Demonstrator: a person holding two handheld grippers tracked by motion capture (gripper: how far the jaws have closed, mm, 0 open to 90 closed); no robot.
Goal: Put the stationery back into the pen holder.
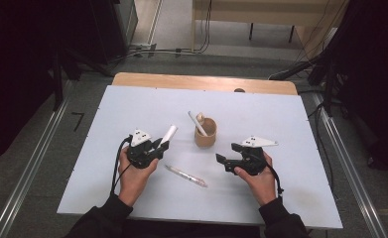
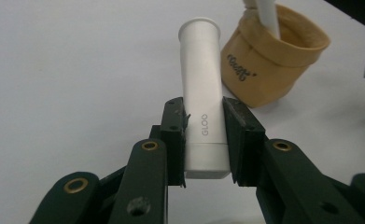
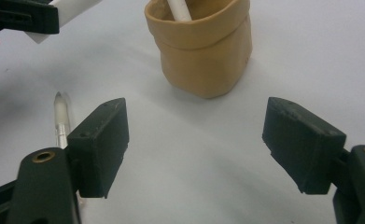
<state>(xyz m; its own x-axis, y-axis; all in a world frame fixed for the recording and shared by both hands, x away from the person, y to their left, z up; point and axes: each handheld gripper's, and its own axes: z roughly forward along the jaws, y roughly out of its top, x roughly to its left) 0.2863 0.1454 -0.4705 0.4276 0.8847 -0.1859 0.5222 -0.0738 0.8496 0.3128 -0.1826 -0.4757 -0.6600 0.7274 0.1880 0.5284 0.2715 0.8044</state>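
Pouch [image 1: 205,133] stands just ahead and right of the white tube [image 2: 201,100] clamped lengthwise in the left tongs [image 2: 203,140], while the right tongs [image 3: 196,144] gape empty nearby.

Dim, dark-edged high view; evenly lit gripper views, soft shadows, near fingers [image 3: 101,144] slightly blurred.

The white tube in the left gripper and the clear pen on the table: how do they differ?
The white tube is thick and opaque, with a flared end; the clear pen is thin and see-through. The tube is clamped in the left gripper and lifted, pointing toward the tan pouch; the pen lies flat on the white table, untouched, in front of the open right gripper. Both are long, slim items outside the pouch.
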